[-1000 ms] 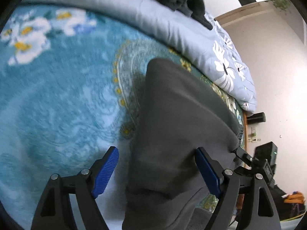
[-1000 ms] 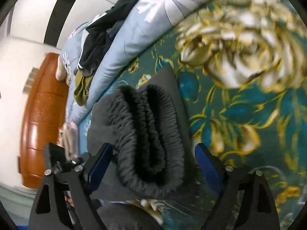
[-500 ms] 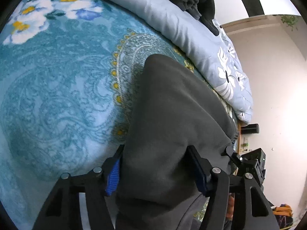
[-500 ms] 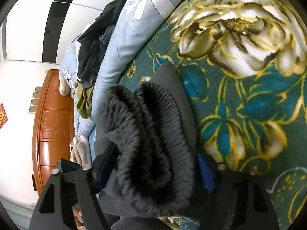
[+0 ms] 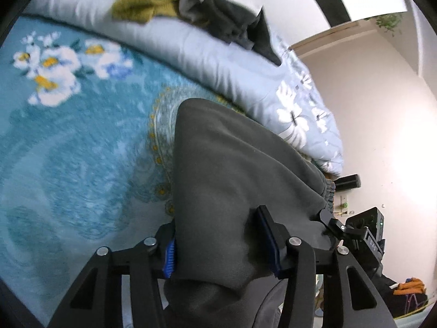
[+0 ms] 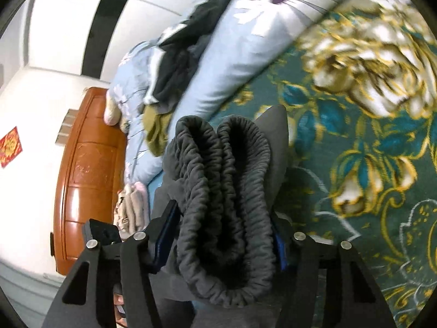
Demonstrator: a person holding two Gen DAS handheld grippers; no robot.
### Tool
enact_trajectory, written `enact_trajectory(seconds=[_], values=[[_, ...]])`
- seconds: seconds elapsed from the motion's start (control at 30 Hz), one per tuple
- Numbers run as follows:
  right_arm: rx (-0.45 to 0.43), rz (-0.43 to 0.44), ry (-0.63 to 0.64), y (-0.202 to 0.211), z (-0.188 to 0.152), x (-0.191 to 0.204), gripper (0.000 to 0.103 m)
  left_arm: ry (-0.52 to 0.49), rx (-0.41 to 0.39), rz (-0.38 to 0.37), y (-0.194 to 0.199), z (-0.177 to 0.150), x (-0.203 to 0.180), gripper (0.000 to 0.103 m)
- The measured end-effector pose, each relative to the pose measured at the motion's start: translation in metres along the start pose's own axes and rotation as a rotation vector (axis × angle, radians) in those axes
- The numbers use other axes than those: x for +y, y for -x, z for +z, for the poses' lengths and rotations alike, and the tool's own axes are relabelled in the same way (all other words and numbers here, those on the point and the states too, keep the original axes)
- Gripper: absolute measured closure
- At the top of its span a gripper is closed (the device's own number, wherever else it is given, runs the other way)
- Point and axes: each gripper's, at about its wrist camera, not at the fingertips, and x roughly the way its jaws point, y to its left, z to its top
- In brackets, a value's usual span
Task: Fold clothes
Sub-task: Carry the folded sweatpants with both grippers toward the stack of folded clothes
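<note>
We have the grey trousers (image 5: 235, 186) bunched between both grippers over the teal blanket (image 5: 71, 147); our left gripper (image 5: 221, 242) is closing, blue pads pressed into the plain cloth end; our right gripper (image 6: 222, 236) is closing too, squeezing the folded elastic waistband (image 6: 224, 191) on both sides; the pale quilt (image 5: 207, 57) lies beyond, with a heap of clothes (image 5: 191, 8) on it.
</note>
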Motion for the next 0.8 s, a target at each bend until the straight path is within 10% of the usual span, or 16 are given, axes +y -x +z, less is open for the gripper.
enact_trajectory(seconds=[0.37, 0.8], values=[[0.080, 0.087, 0.229, -0.059, 0.000, 0.160, 0.042, 0.016, -0.213, -0.052, 0.145, 0.049, 0.049, 0.050], [0.334, 0.214, 0.385, -0.270, -0.062, 0.377, 0.042, 0.133, -0.398, 0.055, 0.373, 0.141, 0.209, 0.050]])
